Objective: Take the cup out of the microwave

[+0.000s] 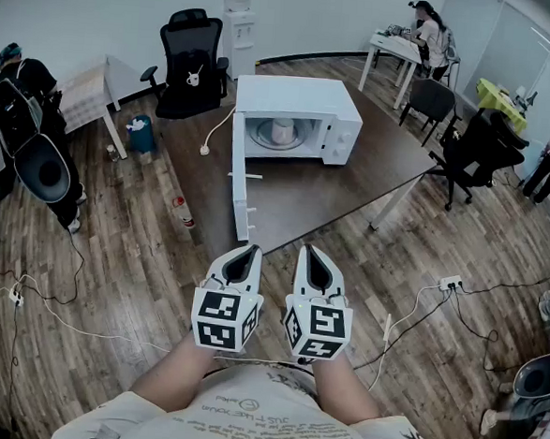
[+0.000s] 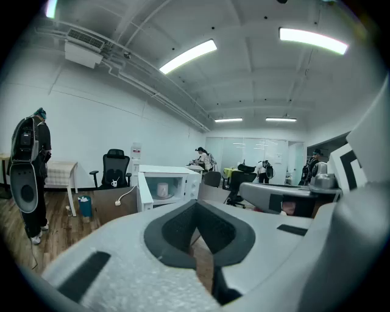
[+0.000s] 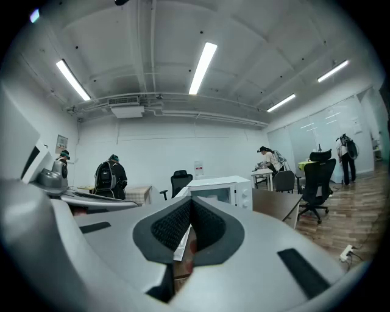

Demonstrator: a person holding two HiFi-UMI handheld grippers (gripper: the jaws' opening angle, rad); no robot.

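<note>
A white microwave [image 1: 296,120] stands on a dark brown table [image 1: 352,186], its door [image 1: 242,179] swung wide open toward me on the left. Inside, on the turntable, sits a pale cup [image 1: 283,130]; the left gripper view shows the cup [image 2: 163,190] through the open front. Both grippers are held low and close together, well short of the table. My left gripper [image 1: 250,251] is shut and holds nothing. My right gripper [image 1: 311,252] also looks shut with nothing in it. In the right gripper view the microwave [image 3: 222,189] is far ahead and the cup is hard to make out.
A person with a backpack [image 1: 24,121] stands at the left by a small table. A black office chair [image 1: 192,63] is behind the table, more chairs [image 1: 472,148] at the right. Cables [image 1: 419,308] and a bottle [image 1: 182,212] lie on the wooden floor.
</note>
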